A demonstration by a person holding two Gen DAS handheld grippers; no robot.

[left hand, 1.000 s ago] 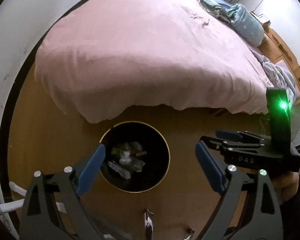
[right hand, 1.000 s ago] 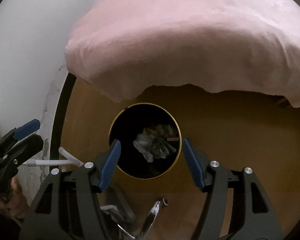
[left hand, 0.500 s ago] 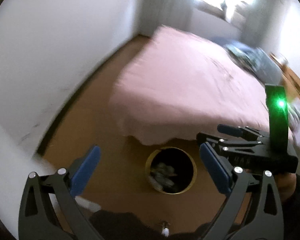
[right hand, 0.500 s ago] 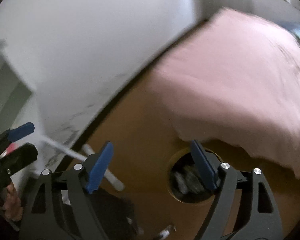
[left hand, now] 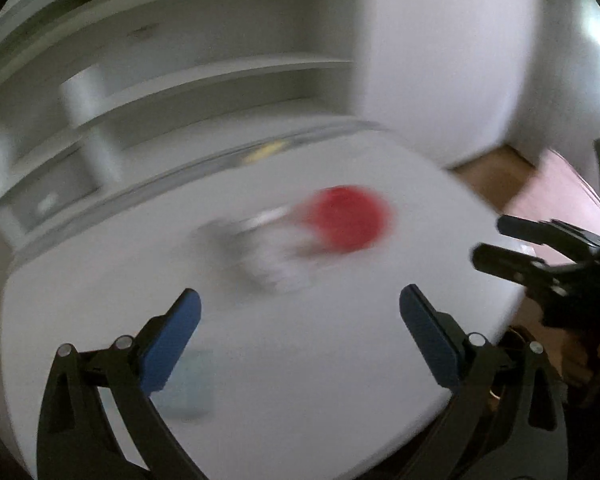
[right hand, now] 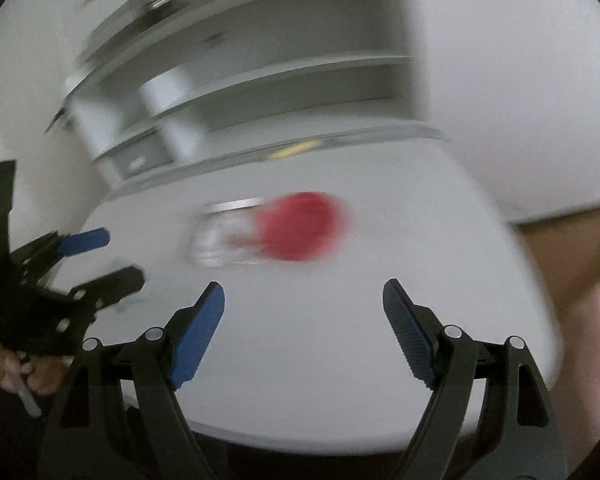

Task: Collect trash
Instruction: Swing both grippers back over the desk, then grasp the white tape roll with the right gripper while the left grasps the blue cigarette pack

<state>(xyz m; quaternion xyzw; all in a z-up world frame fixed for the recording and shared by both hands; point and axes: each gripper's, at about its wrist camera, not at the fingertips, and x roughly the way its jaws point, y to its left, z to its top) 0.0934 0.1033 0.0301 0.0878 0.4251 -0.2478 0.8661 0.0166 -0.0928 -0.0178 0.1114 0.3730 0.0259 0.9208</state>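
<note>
Both views are blurred by motion. On a white tabletop point(left hand: 300, 380) point(right hand: 300, 380) lies a round red object point(left hand: 348, 216) point(right hand: 300, 226) with a crumpled clear or silvery wrapper point(left hand: 268, 252) point(right hand: 220, 240) at its left. My left gripper point(left hand: 300, 320) hovers open above the near part of the table, nothing between its blue pads. My right gripper point(right hand: 304, 312) is also open and empty, short of the red object. In the left wrist view the right gripper point(left hand: 512, 244) shows at the right edge, and in the right wrist view the left gripper point(right hand: 104, 256) shows at the left edge.
White shelves point(left hand: 180, 80) point(right hand: 260, 80) stand behind the table against a white wall. A pale bluish flat item point(left hand: 188, 392) lies on the table under the left gripper. Wooden floor point(left hand: 496, 168) and pink bedding point(right hand: 592, 320) show at the right. A hand point(right hand: 24, 368) holds the left gripper.
Both grippers have swung up and left, away from the black bin on the floor by the bed, and now face the white table with the red object. Both stay open.
</note>
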